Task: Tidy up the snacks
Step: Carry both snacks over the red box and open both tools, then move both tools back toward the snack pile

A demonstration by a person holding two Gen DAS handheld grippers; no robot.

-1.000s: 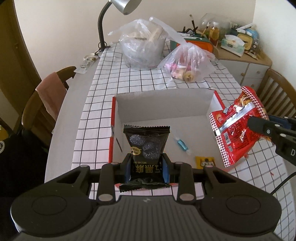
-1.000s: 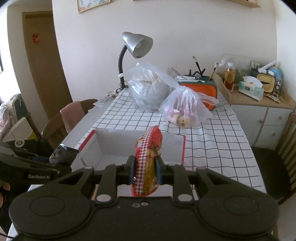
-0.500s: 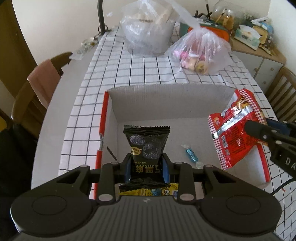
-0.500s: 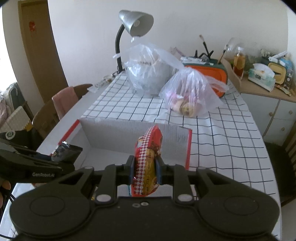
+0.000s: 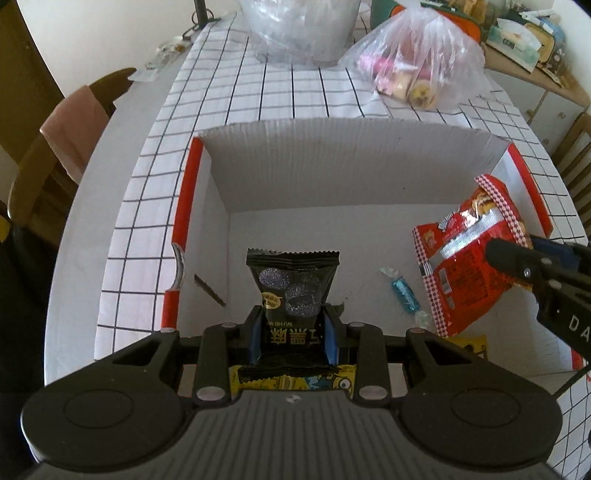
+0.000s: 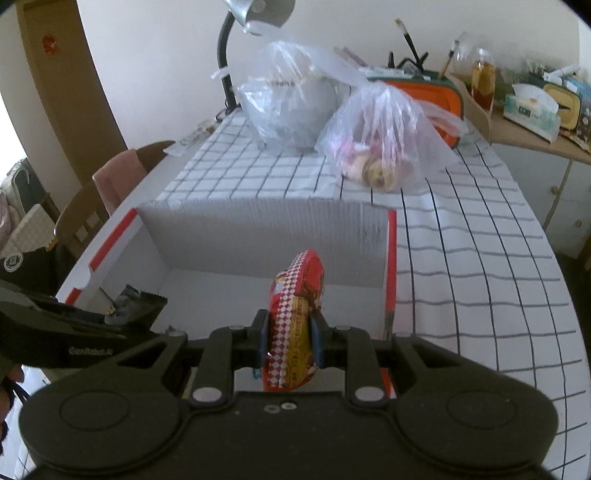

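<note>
A desk lamp (image 6: 258, 14) stands at the table's far end, around eleven o'clock. A checked tablecloth (image 5: 229, 122) covers the table. At nine o'clock a wooden chair (image 5: 40, 158) carries a pink cloth (image 5: 75, 122). Toward two o'clock a cabinet (image 6: 535, 173) holds a tissue box (image 6: 532, 110) and a bottle (image 6: 480, 83).

A grid-patterned cloth (image 6: 461, 258) covers the desk (image 5: 122, 155); a wooden chair (image 6: 85, 206) stands left, a grey lamp (image 6: 258, 11) against the pale wall (image 6: 155, 55) beyond
</note>
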